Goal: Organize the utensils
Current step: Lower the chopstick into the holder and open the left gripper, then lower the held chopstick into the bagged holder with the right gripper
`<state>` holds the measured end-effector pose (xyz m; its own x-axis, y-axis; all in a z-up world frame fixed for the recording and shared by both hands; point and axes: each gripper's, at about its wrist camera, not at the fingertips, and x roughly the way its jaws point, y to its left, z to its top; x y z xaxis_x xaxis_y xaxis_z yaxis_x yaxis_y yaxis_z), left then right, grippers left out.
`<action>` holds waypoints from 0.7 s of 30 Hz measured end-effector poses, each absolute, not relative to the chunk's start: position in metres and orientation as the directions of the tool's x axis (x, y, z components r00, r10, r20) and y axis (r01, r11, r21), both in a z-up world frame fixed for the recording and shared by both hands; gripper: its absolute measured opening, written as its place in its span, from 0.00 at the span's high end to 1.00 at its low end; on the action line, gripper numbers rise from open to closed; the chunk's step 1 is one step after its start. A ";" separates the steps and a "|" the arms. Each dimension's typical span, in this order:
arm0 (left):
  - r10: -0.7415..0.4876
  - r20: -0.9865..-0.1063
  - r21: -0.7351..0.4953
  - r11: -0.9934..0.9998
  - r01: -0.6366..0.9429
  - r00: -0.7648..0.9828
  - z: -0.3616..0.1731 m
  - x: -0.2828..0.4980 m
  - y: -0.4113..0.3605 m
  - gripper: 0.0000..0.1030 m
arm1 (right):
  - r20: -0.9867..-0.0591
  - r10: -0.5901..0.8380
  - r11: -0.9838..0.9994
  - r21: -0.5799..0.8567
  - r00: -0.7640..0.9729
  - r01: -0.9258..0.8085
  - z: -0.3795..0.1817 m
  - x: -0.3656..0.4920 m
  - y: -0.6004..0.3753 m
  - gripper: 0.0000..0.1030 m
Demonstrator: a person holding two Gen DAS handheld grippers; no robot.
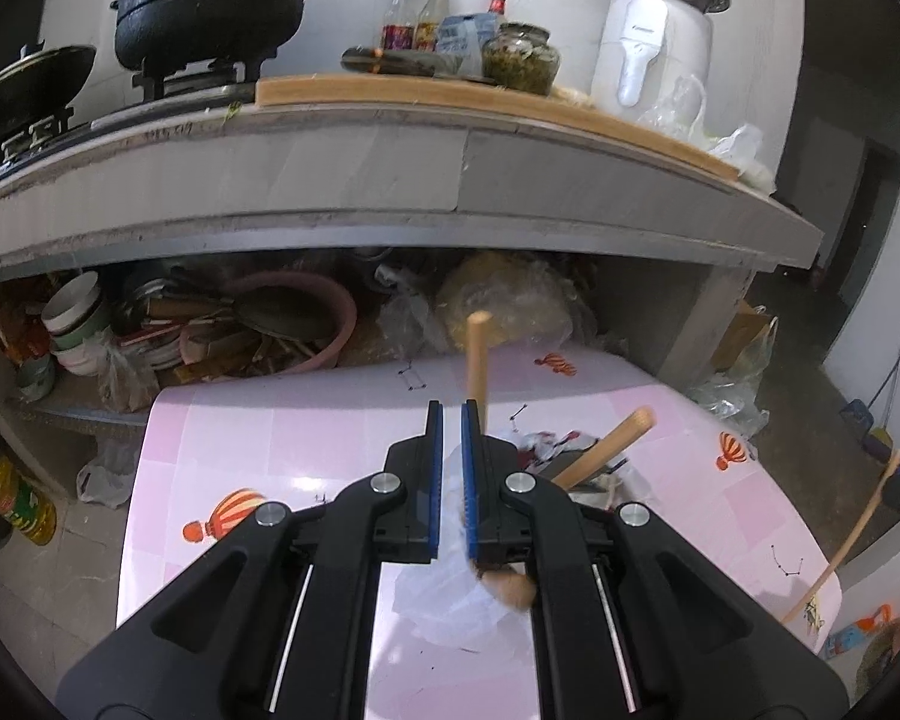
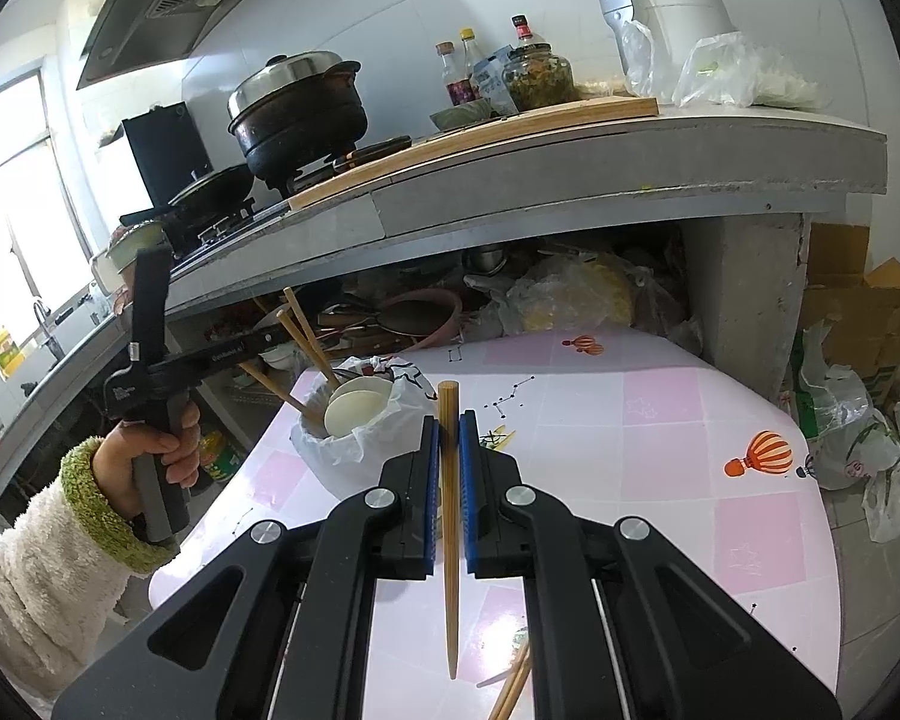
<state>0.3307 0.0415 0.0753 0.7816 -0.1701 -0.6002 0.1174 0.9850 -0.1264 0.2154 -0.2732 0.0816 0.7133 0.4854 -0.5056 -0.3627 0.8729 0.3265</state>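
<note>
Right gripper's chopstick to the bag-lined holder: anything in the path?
Nothing on the table lies between the chopstick and the holder. The left gripper hovers over the holder's mouth, which already contains a spoon and sticks.

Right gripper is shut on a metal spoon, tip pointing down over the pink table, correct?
Not a metal spoon. The right wrist view shows the right gripper shut on a wooden chopstick, tip pointing down over the pink table.
</note>
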 end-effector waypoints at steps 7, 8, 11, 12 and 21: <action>-0.187 -0.596 -0.145 0.982 0.124 0.781 0.075 0.325 0.045 0.95 | -0.501 0.477 0.878 0.312 0.722 -0.363 0.089 0.212 -0.273 0.93; -0.189 -0.591 -0.149 0.981 0.124 0.784 0.077 0.322 0.047 0.95 | -0.500 0.475 0.879 0.308 0.724 -0.364 0.091 0.211 -0.272 0.93; -0.197 -0.579 -0.161 0.979 0.126 0.791 0.083 0.313 0.050 0.94 | -0.490 0.478 0.878 0.299 0.729 -0.375 0.100 0.211 -0.270 0.93; -0.199 -0.573 -0.163 0.978 0.127 0.795 0.085 0.310 0.052 0.90 | -0.483 0.483 0.875 0.297 0.730 -0.383 0.105 0.210 -0.269 0.93; -0.184 -0.505 -0.174 0.979 0.109 0.843 0.099 0.252 0.074 0.61 | -0.389 0.547 0.837 0.269 0.741 -0.477 0.170 0.216 -0.253 0.93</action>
<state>0.2517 0.0740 0.0993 0.8434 -0.1842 -0.5047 0.1094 0.9786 -0.1743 0.2156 -0.2530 0.1704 0.7410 0.5474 -0.3890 -0.4767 0.8367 0.2694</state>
